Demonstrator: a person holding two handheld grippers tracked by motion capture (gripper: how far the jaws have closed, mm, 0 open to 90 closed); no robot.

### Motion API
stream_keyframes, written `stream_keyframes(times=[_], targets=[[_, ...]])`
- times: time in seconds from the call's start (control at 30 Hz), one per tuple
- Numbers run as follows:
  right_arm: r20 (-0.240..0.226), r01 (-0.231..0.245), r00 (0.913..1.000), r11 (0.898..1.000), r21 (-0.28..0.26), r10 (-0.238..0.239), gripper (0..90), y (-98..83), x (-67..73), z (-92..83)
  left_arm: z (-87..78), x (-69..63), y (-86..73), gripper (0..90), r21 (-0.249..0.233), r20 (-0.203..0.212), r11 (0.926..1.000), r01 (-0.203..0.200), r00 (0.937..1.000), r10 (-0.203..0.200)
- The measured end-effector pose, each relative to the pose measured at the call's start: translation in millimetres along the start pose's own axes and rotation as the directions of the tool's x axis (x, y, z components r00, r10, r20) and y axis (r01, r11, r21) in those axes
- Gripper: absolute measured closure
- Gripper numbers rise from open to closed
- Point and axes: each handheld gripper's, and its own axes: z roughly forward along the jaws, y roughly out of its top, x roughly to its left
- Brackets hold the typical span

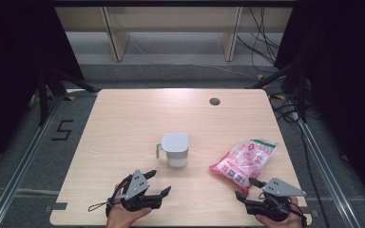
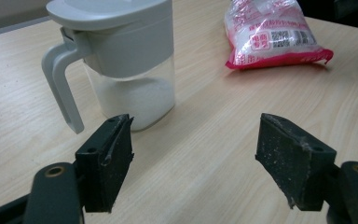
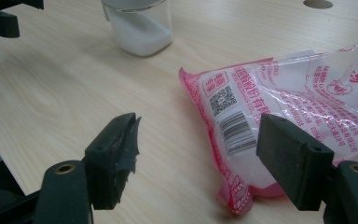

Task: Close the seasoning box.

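The bag (image 1: 244, 160) is pink and see-through with white stuff inside. It lies flat just ahead of the right tongs (image 1: 248, 188), its long side slanting away. Both the right and the left tongs (image 1: 158, 183) are wide open, holding nothing.

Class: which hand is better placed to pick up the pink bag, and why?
The right. Its open tool is close to the pink bag, at its near end, while the left tool sits nearer the lidded jug.
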Motion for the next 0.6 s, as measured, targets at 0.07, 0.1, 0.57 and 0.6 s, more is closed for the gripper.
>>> stream_keyframes(times=[0.07, 0.1, 0.57, 0.6], targets=[[0.009, -0.001, 1.0, 1.0, 0.009, 0.001, 29.4, -1.1, 1.3, -1.7, 1.2, -1.5, -2.8, 26.2, 0.003, 0.003, 1.0, 0.002, 1.0, -0.002], [0.007, 0.016, 0.9999, 1.0, 0.001, -0.016, 29.1, -1.8, 0.8, -1.0, 1.3, -1.3, -4.1, 26.2, 0.008, 0.007, 0.9999, -0.009, 0.9999, 0.009], [-0.023, 0.044, 0.9988, 0.994, 0.097, -0.042, 27.5, -13.6, 18.6, -4.7, 2.0, -9.1, -28.1, 25.9, 0.055, 0.025, 0.9981, 0.027, 0.9993, -0.028], [-0.046, 0.057, 0.9976, 0.993, 0.101, -0.053, 27.5, -13.8, 17.0, -4.5, 2.7, -10.1, -29.9, 25.9, 0.05, 0.023, 0.9982, 0.034, 0.9991, -0.035]])
